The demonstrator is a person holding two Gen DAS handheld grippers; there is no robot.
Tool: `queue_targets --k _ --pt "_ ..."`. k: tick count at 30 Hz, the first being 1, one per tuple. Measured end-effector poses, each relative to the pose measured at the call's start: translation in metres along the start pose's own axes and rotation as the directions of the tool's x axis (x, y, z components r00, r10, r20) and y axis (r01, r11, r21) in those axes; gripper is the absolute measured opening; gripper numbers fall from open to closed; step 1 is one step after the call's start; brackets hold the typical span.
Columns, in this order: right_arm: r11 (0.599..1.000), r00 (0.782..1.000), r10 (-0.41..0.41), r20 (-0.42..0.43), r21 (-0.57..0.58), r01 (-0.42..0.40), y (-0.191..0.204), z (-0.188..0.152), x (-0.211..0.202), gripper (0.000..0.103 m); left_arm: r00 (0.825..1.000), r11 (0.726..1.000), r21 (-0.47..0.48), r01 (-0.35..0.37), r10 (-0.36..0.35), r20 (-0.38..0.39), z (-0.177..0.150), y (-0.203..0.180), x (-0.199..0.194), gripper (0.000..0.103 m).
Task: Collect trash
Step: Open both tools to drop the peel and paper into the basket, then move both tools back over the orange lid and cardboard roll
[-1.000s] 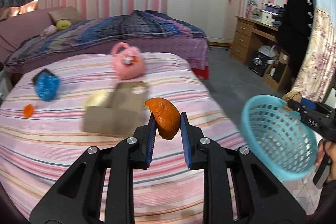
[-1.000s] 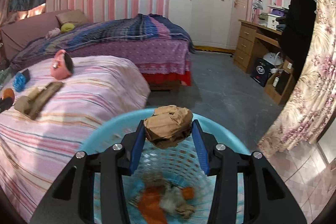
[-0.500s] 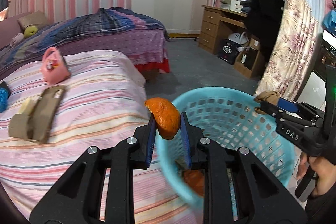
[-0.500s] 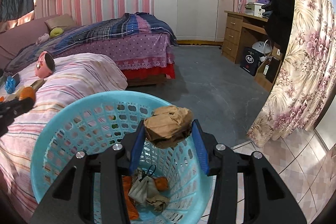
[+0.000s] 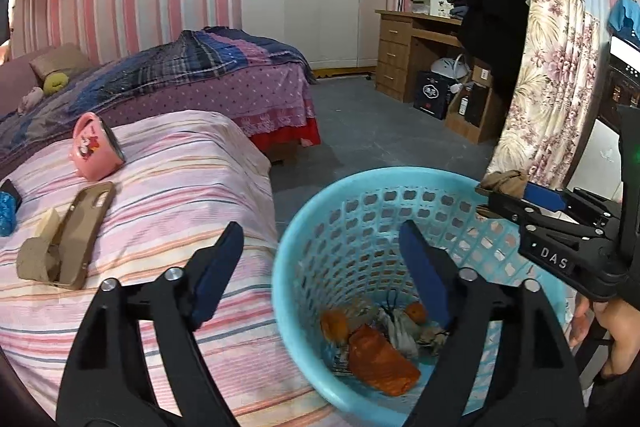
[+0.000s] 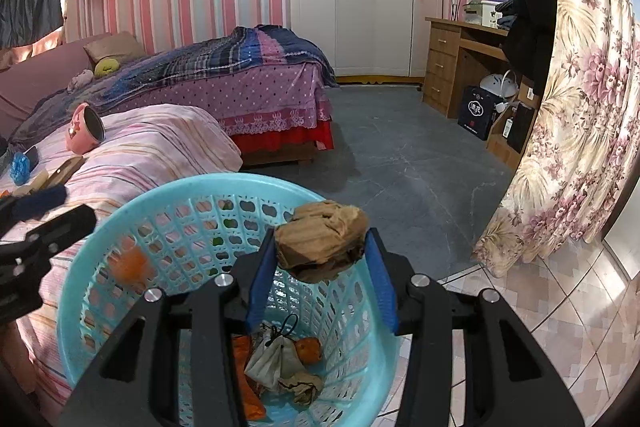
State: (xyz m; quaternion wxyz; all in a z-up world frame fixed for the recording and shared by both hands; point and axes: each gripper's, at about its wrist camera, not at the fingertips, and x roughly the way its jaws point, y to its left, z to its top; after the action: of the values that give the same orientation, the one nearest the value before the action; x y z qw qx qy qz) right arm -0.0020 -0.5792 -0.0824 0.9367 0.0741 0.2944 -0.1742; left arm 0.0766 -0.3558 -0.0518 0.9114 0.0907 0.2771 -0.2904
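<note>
My left gripper (image 5: 319, 227) hangs over the light-blue plastic basket (image 5: 360, 211), its jaws opening with nothing between them. Orange peel (image 5: 380, 359) lies at the basket's bottom among crumpled scraps (image 6: 280, 359). In the right wrist view an orange blur (image 6: 132, 265) shows against the basket's inner wall. My right gripper (image 6: 322, 247) is shut on a crumpled brown paper wad (image 6: 322, 245) at the basket's rim (image 6: 160, 187), and the basket hangs beside the striped bed (image 5: 168, 187). My left gripper (image 6: 60, 207) also shows at the left edge of that view.
On the striped bed lie a pink mug (image 5: 96, 151) on its side, a brown phone case (image 5: 80, 231), brown cardboard scraps (image 5: 36, 259) and a blue crumpled thing (image 5: 6, 211). A person's hand (image 5: 616, 339) holds the right gripper. Grey floor, a second bed, desk and floral curtain lie beyond.
My left gripper swung right from over the bed to over the basket and opened; the orange peel it held has left its jaws. The right gripper kept its hold on the paper.
</note>
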Motion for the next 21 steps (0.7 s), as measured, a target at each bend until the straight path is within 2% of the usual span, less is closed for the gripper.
queue_targets --k 3,7,8,10,11,14,16,21 --pt "1.0 1.0 0.001 0.004 0.004 -0.001 0.002 0.001 0.0 0.044 0.999 0.999 -0.007 -0.052 0.052 0.014 -0.002 0.01 -0.003 0.091" --pt "1.0 1.0 -0.004 0.013 -0.009 0.004 0.008 -0.001 0.0 0.047 0.997 0.997 -0.024 -0.075 0.076 0.014 -0.004 0.025 -0.007 0.092" --pt "1.0 1.0 -0.006 0.013 -0.011 0.006 0.011 -0.001 0.0 0.049 0.996 0.996 -0.028 -0.085 0.086 0.017 -0.005 0.03 -0.009 0.093" --pt "1.0 1.0 -0.015 0.016 -0.009 0.015 0.013 -0.001 0.0 0.07 0.993 0.993 -0.041 -0.111 0.112 0.024 -0.006 0.04 -0.014 0.095" --pt "1.0 1.0 -0.017 0.017 -0.011 0.017 0.015 0.0 -0.001 0.075 0.993 0.992 -0.049 -0.117 0.118 0.026 -0.007 0.044 -0.016 0.095" --pt "0.999 0.999 -0.044 0.018 -0.02 0.044 0.022 0.002 -0.002 0.079 0.99 0.987 -0.083 -0.135 0.138 0.027 -0.009 0.06 -0.023 0.096" --pt "0.997 0.997 -0.069 0.018 -0.018 0.069 0.027 0.005 -0.003 0.085 0.989 0.983 -0.11 -0.145 0.148 0.024 -0.011 0.072 -0.028 0.096" --pt "0.998 0.998 -0.059 0.008 0.017 0.059 0.032 0.01 -0.008 0.089 0.984 0.976 -0.134 -0.173 0.178 0.026 -0.013 0.093 -0.041 0.096"
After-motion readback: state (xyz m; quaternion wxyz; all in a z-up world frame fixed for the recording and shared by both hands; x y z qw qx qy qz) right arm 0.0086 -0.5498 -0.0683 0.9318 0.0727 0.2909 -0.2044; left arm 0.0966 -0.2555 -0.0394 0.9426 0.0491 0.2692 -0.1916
